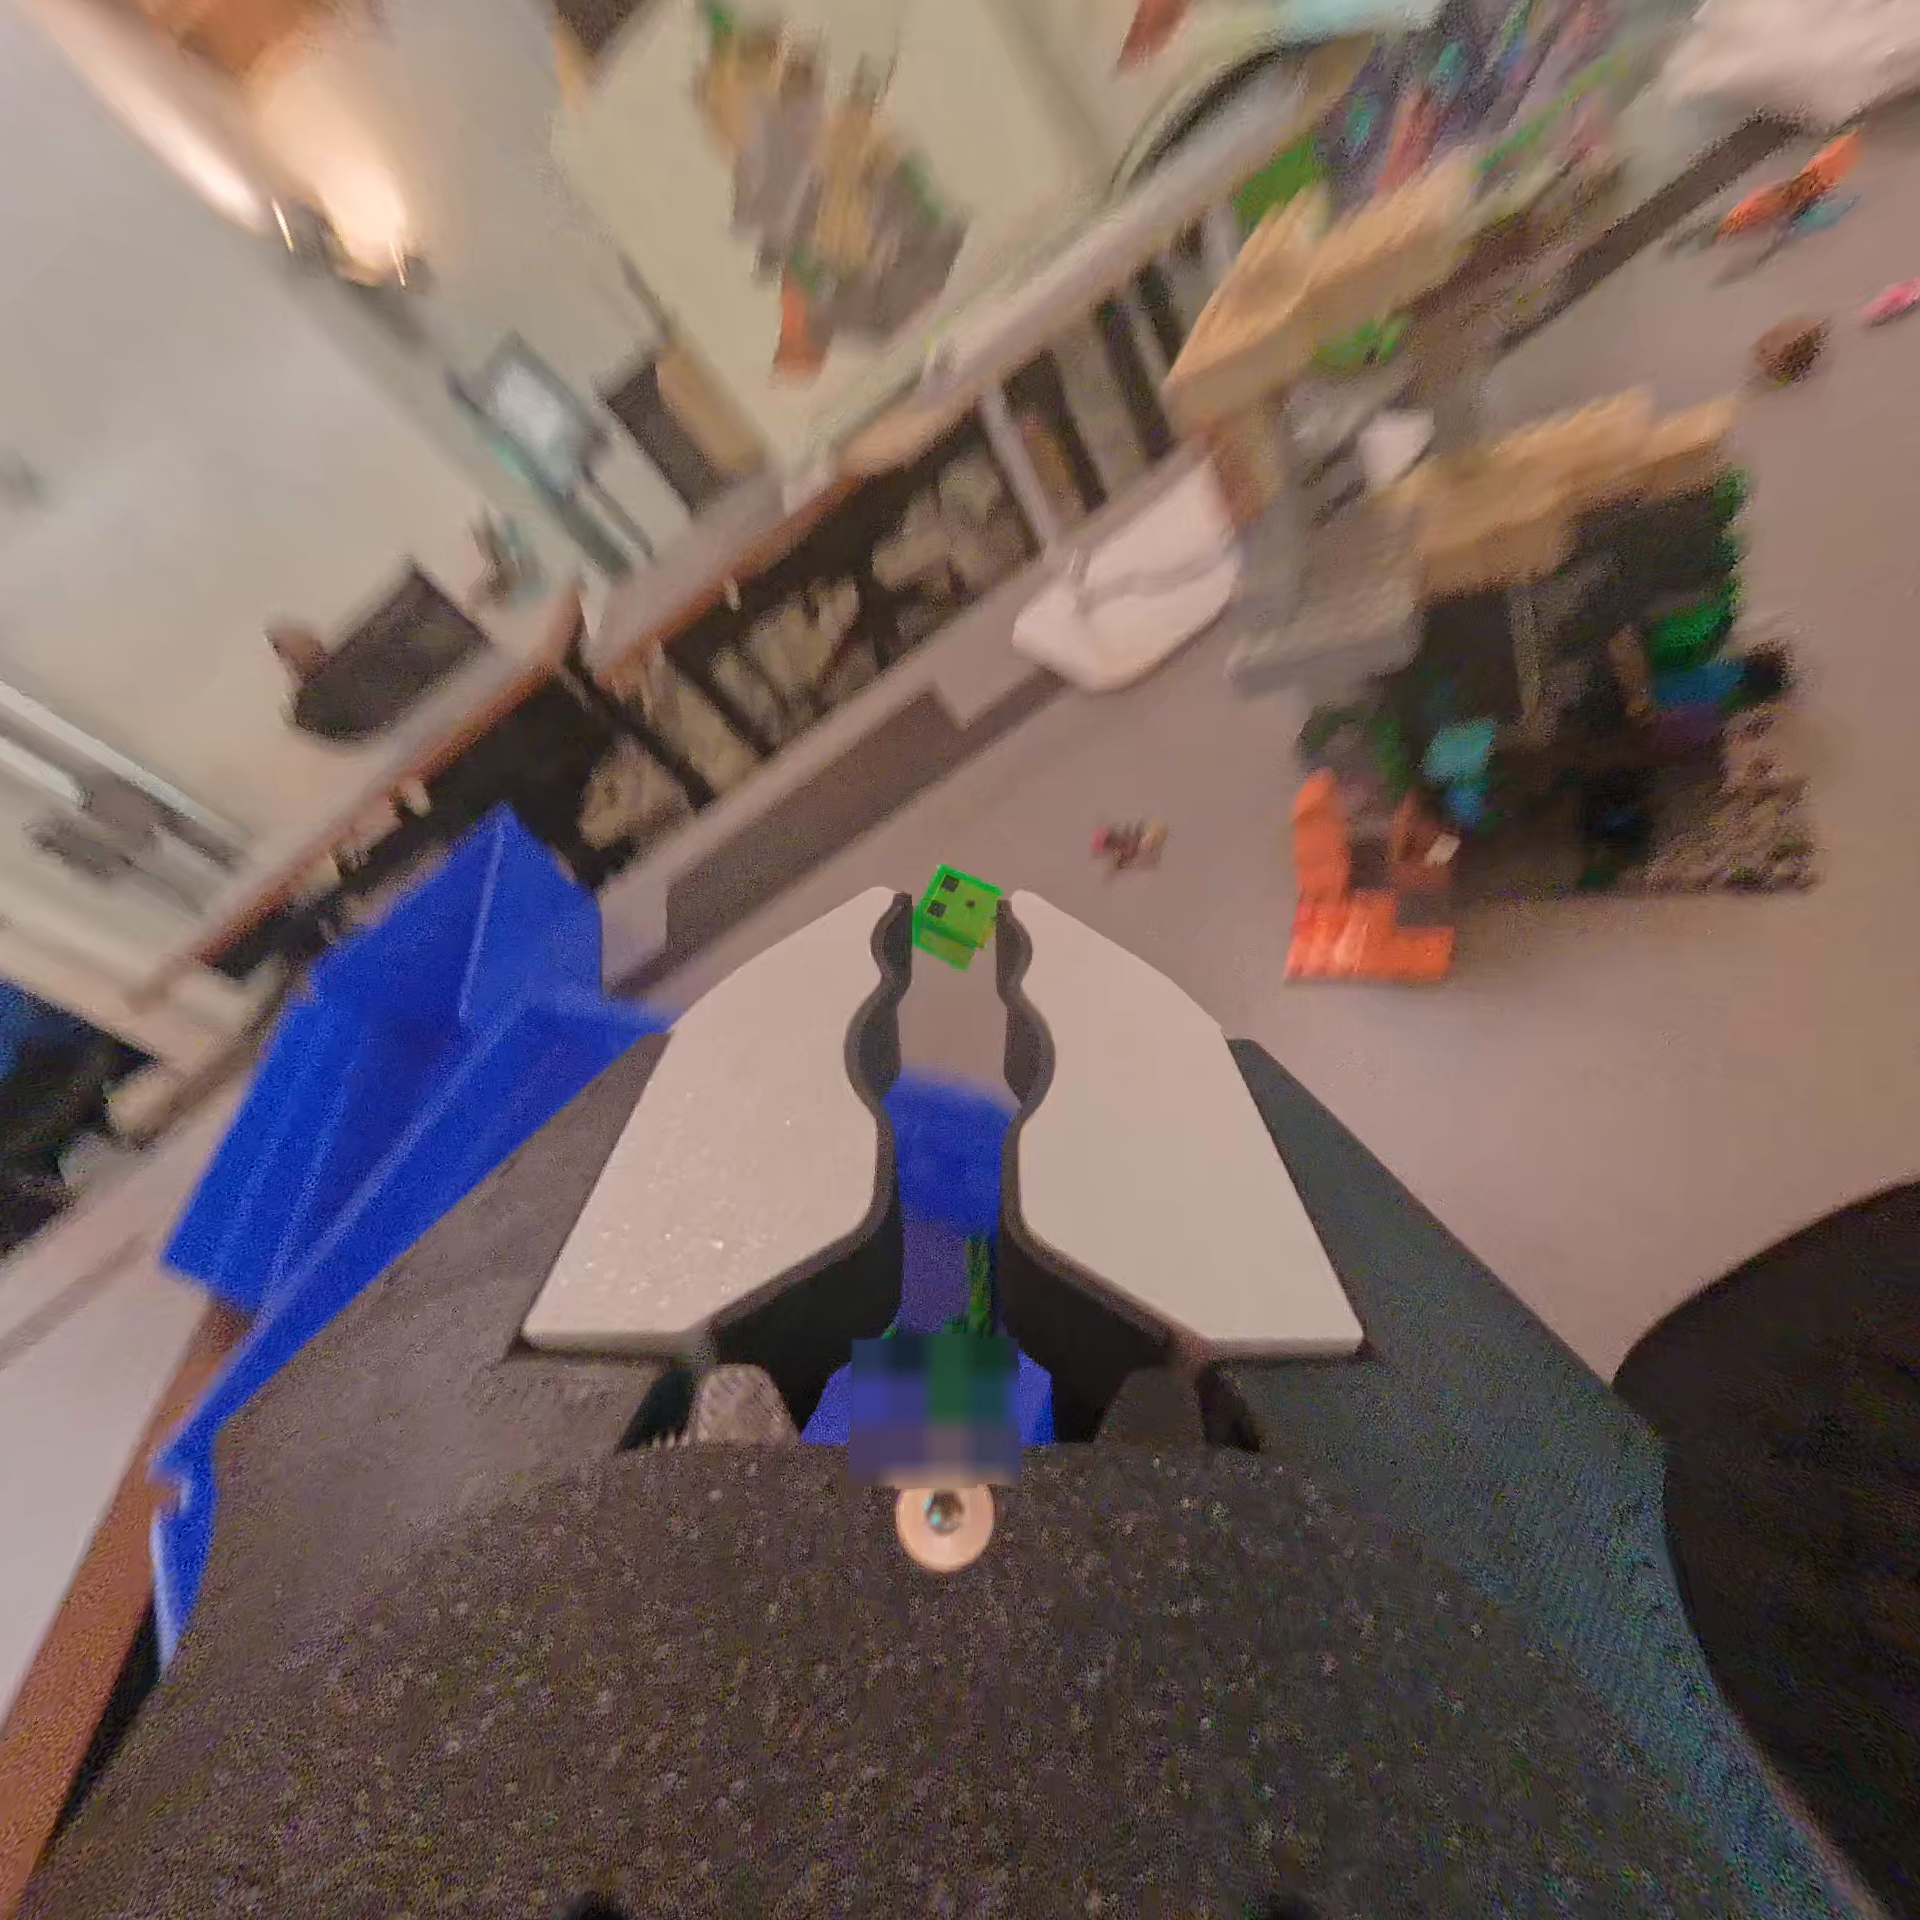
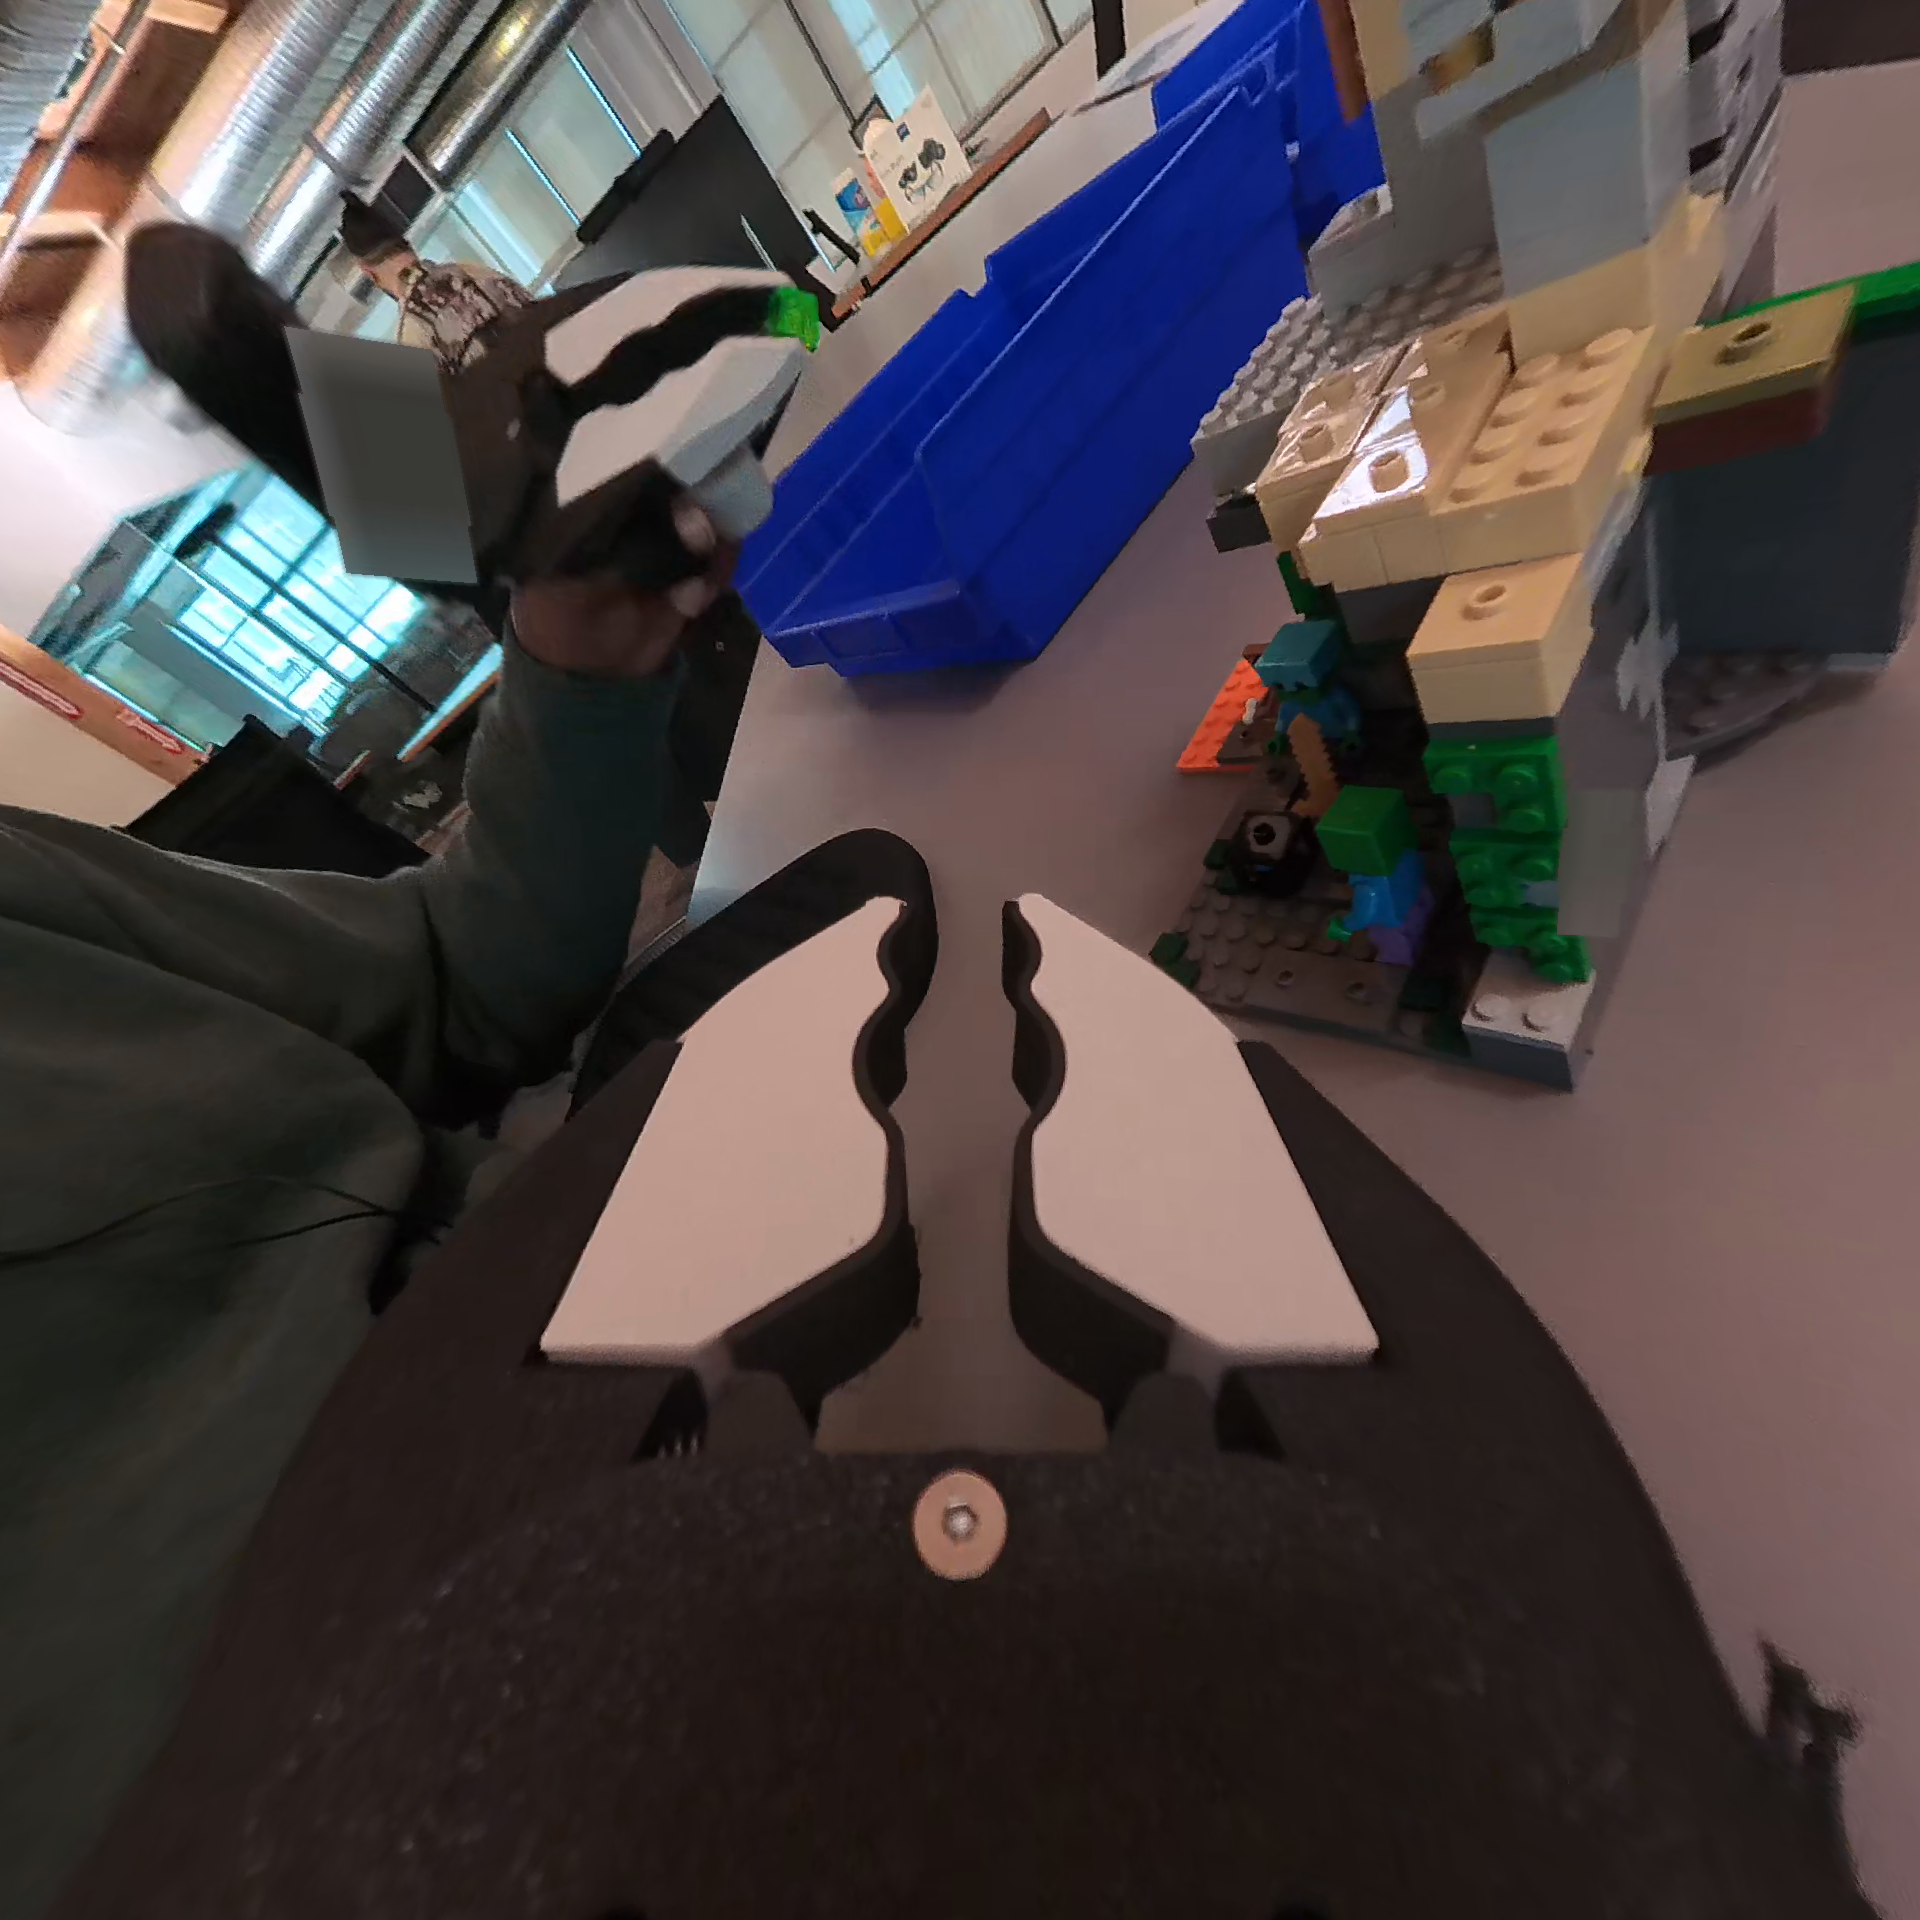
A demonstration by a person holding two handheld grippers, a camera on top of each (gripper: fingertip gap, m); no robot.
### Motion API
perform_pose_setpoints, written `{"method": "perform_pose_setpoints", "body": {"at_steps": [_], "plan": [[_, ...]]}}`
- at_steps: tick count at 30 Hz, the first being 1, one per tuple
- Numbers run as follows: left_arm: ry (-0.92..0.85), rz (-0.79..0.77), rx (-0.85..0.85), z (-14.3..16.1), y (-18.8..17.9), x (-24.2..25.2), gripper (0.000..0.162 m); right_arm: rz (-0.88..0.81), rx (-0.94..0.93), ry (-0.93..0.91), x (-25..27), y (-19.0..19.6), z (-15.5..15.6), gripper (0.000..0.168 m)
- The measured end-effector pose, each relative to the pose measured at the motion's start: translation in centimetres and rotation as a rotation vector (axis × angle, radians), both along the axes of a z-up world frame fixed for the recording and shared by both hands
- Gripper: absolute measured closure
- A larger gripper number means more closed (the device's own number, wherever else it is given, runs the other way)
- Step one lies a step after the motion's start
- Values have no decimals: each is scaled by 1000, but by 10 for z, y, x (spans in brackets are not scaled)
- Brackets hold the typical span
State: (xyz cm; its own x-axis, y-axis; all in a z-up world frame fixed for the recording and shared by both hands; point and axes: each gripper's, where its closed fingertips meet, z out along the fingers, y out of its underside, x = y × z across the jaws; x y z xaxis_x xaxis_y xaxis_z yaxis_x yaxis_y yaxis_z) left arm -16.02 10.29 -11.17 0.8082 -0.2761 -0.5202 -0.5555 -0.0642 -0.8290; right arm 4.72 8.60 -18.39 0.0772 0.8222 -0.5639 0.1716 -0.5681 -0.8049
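Pinching a small translucent green cube (image 1: 957, 928) at its very fingertips, the left gripper (image 1: 948, 920) is raised well above the grey worktop (image 1: 1351, 1122), jaws closed to the cube's width and touching it on both sides. The cube has dark square marks on one face and sits slightly tilted between the tips. Below and to the left of this gripper lie the blue plastic bins (image 1: 395, 1060), one showing through the gap between the fingers; the toy-brick model (image 1: 1538, 748) stands ahead and to the right, well apart. That view is blurred, so finer detail is lost.

From the right wrist view, the left gripper (image 2: 774, 312) appears high on the left with the green cube (image 2: 792, 312) at its tip, above the near end of the blue bins (image 2: 997, 478). The right gripper (image 2: 968, 930) holds nothing; its jaws stand a narrow gap apart, low over the worktop (image 2: 1351, 1299), beside the brick model (image 2: 1455, 675) to its right. The left gripper is nearer the bins, the right nearer the model. A dark green sleeve (image 2: 312, 987) crosses the left side.
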Motion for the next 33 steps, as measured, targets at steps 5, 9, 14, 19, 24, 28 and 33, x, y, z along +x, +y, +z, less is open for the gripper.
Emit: {"method": "perform_pose_setpoints", "body": {"at_steps": [5, 9, 14, 19, 24, 28, 33], "plan": [[-70, 188, -362, -65, 2, -82, 146, -3, 31, -32, -2, -2, -2, 153], [-76, 243, -465, -95, 1, -94, 147, -14, 25, -33, -1, 0, -3, 153], [-76, 247, -427, -84, 7, -89, 133, -22, 14, -38, 0, 2, -5, 153], [-63, 220, -312, -55, 11, -72, 134, -23, 24, -41, 1, 2, -5, 153], [-106, -22, -261, -32, 8, 2, 139, -23, 27, -48, 1, 2, -6, 153], [-105, -210, -334, -50, 9, 69, 140, -36, 63, -72, 2, 3, -7, 153], [-20, -290, -466, -97, 27, 111, 136, -45, 86, -92, 3, 4, -9, 153]]}}
